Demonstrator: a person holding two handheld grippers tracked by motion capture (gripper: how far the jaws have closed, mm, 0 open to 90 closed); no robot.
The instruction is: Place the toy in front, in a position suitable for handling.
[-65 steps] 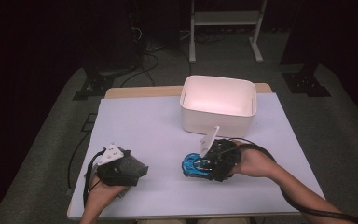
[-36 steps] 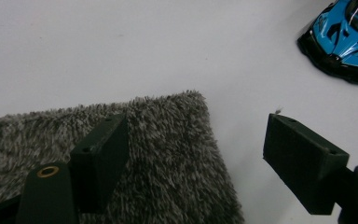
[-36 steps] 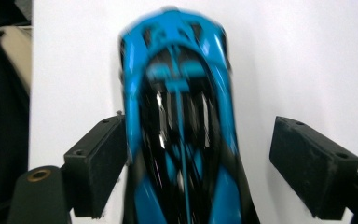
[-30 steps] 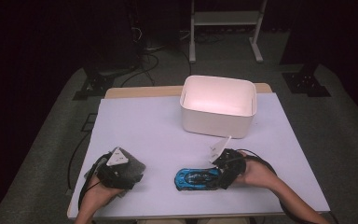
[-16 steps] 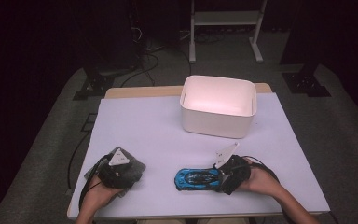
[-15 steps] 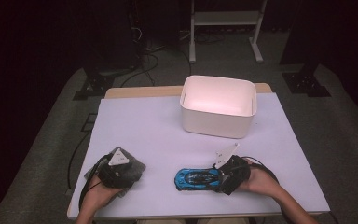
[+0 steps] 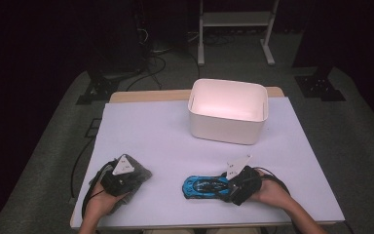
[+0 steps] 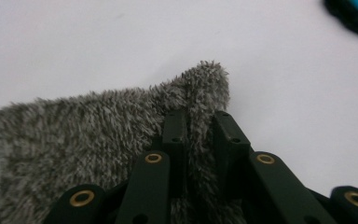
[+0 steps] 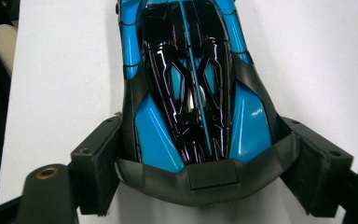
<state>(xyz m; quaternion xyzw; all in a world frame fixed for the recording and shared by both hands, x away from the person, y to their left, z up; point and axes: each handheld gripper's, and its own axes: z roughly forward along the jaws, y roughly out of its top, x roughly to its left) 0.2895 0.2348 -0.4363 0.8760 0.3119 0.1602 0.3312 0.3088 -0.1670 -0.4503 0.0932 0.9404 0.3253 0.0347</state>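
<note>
L gripper point(image 8: 200, 135) jaws pinching fuzzy grey cloth point(image 8: 74, 140) fold. R gripper point(image 9: 200, 158) jaws just closing, straddling glossy blue/black toy car point(image 9: 191, 84) tail on white bench point(image 7: 151, 131).

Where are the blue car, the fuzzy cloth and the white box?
car point(image 7: 205, 185), high view, on its blue roof.
cloth point(image 8: 74, 135), left gripper view, on its grey pile, left of the jaws.
box point(image 7: 226, 127), high view, on its near outer wall.

Cloth point(image 7: 135, 174) near left on table point(image 7: 151, 131), toy car point(image 7: 205, 185) near right, bin point(image 7: 228, 111) behind car
</note>
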